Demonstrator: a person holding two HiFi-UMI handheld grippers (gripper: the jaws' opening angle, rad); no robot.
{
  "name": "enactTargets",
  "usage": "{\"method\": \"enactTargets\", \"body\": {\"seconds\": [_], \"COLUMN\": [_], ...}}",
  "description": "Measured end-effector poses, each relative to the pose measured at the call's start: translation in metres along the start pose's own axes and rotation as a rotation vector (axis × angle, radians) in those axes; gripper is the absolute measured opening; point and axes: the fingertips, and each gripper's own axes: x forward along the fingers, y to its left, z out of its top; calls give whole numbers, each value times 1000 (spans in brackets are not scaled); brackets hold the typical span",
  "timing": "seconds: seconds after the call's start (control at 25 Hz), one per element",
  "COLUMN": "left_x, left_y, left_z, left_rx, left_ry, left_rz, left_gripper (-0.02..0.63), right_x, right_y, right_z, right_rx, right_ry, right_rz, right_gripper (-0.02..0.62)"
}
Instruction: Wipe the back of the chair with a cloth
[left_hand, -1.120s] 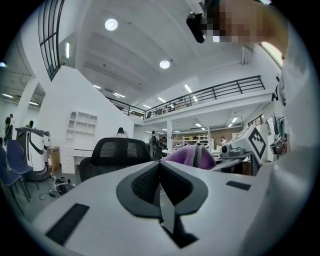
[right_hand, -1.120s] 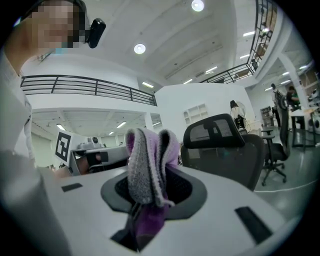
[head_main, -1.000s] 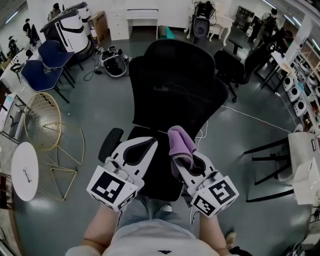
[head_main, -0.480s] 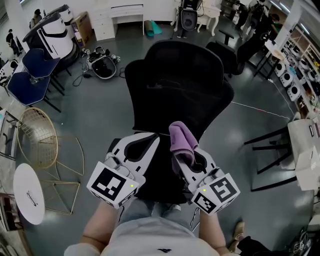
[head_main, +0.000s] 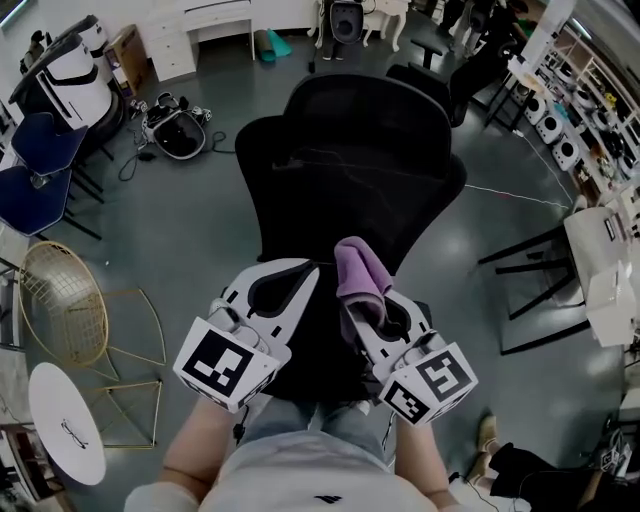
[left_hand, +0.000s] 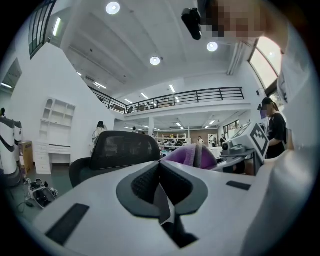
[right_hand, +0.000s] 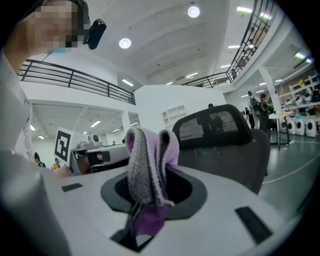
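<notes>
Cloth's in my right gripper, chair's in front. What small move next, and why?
Probably ease the right hand-held gripper forward until the cloth meets the chair back. The cloth is clamped in its jaws and sticks out past them, but the right gripper view shows it not touching the chair back yet.

Fuzzy, microfibre-looking cloth (right_hand: 150, 155), purple on one face, greyish nap on the other, soft and matt. Black chair (head_main: 350, 170) at 12 o'clock: see-through mesh back, matt plastic frame round it. Smooth matt white plastic shells on left gripper (left_hand: 160, 170) and right gripper (right_hand: 152, 192), plus dark, finely textured rubbery pads on the fingers (left_hand: 142, 185). Glossy grey floor (head_main: 190, 230), catching a few light reflections. Thin gold-coloured metal wire chair (head_main: 60, 290) at 9 o'clock, smooth white round table (head_main: 65, 420) at 8.
</notes>
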Motion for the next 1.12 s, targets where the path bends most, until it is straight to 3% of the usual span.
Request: {"method": "enactTargets", "body": {"seconds": [0.32, 0.68, 1.12], "left_x": [0, 10, 26], "left_y": [7, 1, -12], "left_z": [-7, -5, -7], "left_rx": [-25, -53, -47], "left_ry": [-3, -18, 6], "left_rz": [-51, -48, 14], "left_gripper": [12, 13, 13], "right_x": [6, -5, -11], "right_y": [6, -5, -23], "right_z": [-5, 1, 0], "right_rx": [5, -16, -11], "right_ry": [19, 41, 42], "right_rz": [-50, -68, 6], "right_gripper": [107, 107, 107]}}
